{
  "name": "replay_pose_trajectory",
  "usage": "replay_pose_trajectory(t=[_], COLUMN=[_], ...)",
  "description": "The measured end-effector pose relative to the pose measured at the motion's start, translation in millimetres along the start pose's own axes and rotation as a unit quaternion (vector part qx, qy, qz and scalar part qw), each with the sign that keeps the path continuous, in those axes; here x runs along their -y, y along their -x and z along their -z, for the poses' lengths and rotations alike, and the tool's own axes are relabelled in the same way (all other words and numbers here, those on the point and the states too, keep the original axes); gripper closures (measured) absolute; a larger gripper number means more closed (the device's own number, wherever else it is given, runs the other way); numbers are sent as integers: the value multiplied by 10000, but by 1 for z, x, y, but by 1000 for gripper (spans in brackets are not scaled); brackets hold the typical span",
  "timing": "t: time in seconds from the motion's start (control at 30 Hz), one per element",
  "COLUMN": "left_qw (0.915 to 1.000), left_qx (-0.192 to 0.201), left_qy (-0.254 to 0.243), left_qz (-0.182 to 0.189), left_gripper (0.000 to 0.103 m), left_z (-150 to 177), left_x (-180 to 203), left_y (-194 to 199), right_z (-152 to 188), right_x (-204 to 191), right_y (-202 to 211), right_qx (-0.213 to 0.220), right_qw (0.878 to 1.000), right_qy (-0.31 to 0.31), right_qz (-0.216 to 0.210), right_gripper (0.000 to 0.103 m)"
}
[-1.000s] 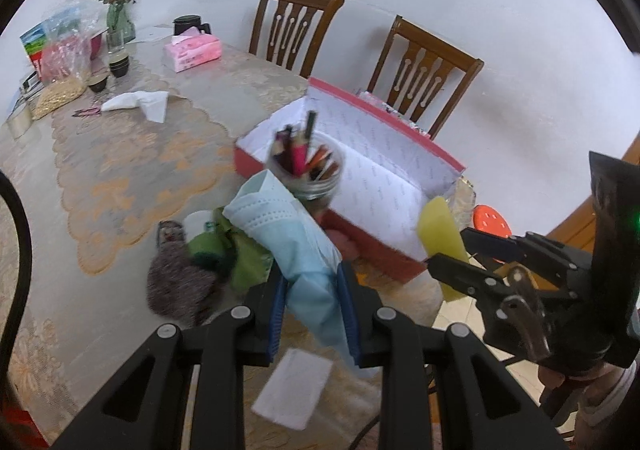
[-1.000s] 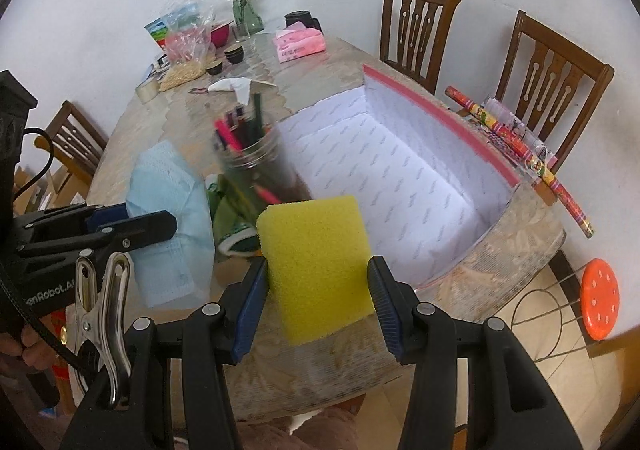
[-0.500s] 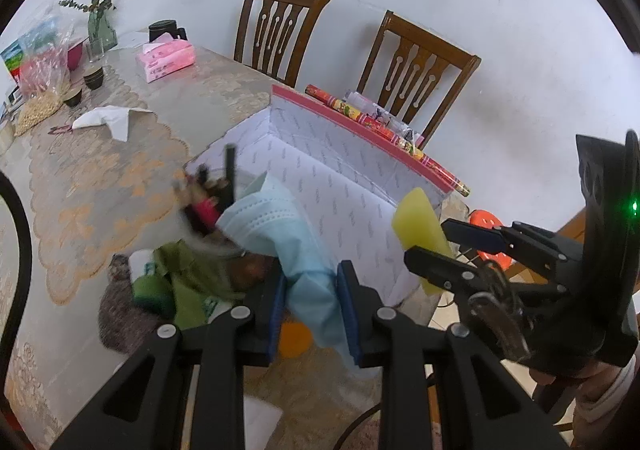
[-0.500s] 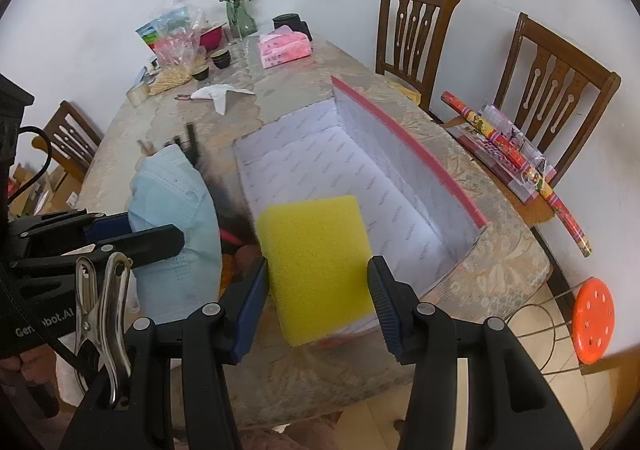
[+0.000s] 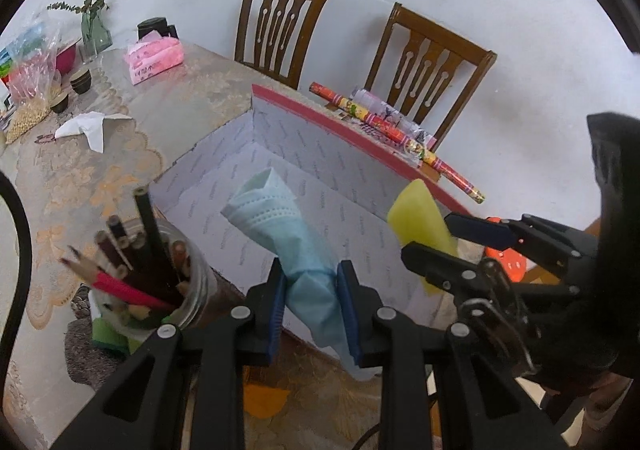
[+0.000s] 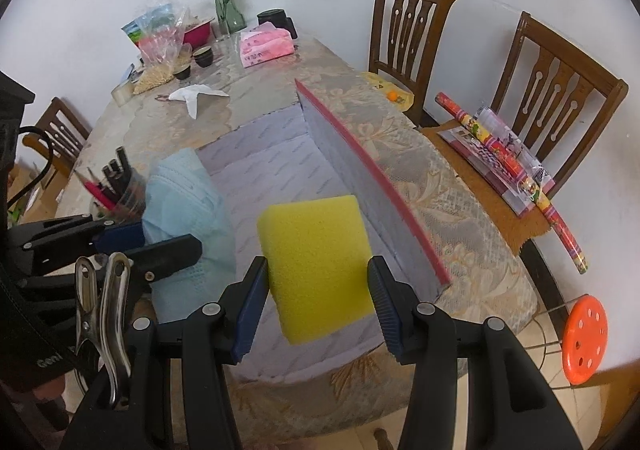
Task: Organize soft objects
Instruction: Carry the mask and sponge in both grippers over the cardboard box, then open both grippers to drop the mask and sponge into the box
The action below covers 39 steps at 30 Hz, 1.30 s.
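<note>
Over the open box (image 6: 280, 170) both grippers hang side by side, each with a load. On the left, the left gripper (image 5: 311, 304) has its blue pads pinched tight on a pale blue face mask (image 5: 276, 218); the mask is bunched at the waist where the pads squeeze it, fans upward above them and trails a tail below. From the right wrist view that same mask (image 6: 180, 202) sits just left of the box's pale lining. And on the right, the right gripper (image 6: 318, 290) clamps a yellow sponge (image 6: 316, 262) across its lower sides, pads pressed against both edges, the block standing tall and tilted a little between them. The sponge (image 5: 420, 218) shows up in the left wrist view too, edge-on, above the box's near right corner.

The box itself has a red outer rim and white printed paper inside, and it sits on a lace-patterned tablecloth (image 6: 420, 170). Just beside its left wall stands a glass jar of pencils (image 5: 160, 290), with a dark knitted piece and something green at its foot. Further back on the table: a pink tissue pack (image 6: 264, 44), a crumpled white tissue (image 6: 196, 94), a vase of sprigs (image 6: 228, 10). Two wooden chairs (image 6: 408, 30) stand at the far side, one carrying rolls of wrapping paper (image 6: 512, 162). An orange stool (image 6: 584, 338) stands off the table's corner.
</note>
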<state>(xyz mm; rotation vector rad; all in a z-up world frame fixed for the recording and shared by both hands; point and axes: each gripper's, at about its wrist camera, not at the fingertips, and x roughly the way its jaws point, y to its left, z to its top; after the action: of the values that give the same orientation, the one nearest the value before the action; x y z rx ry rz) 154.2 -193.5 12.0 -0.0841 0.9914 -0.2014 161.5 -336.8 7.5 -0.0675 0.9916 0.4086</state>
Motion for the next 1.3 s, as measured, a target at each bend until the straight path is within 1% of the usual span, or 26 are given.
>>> replay_pose_trajectory(t=[0.27,0.57,0.8,0.9,1.0,1.1,1.3], left_qw=[9997,9995,9994,9993,9992,9990,9989], left_qx=[-183,-237,-283,-270,-286,-310,-326], left_qy=[-1,-31,-3,-32,-41,-5,166], left_qz=[-128,-183,-178,-248,-293,-308,-287], left_gripper=[76,76,64,60,55,52,46], left_z=[0,1,0,1,3,4,6], left_x=[5,10,13,17,18,18,13], left_y=[-24,-31,-31,-30,-29,-28,-24], right_z=[0,1,-1,-1,0,0,2], right_x=[10,19,22,24,24,24,26], right_y=[-19,-27,-26,-24,-23,-22,-18], right_qx=[-165,-250,-170,-126,-111,-98,-38], right_qw=[9999,9997,9998,9997,9998,9998,9998], right_qy=[1,-64,-107,-150,-119,-79,-205], right_qz=[-30,0,88,133,139,154,55], right_gripper=[52,51,48,46,45,44,41])
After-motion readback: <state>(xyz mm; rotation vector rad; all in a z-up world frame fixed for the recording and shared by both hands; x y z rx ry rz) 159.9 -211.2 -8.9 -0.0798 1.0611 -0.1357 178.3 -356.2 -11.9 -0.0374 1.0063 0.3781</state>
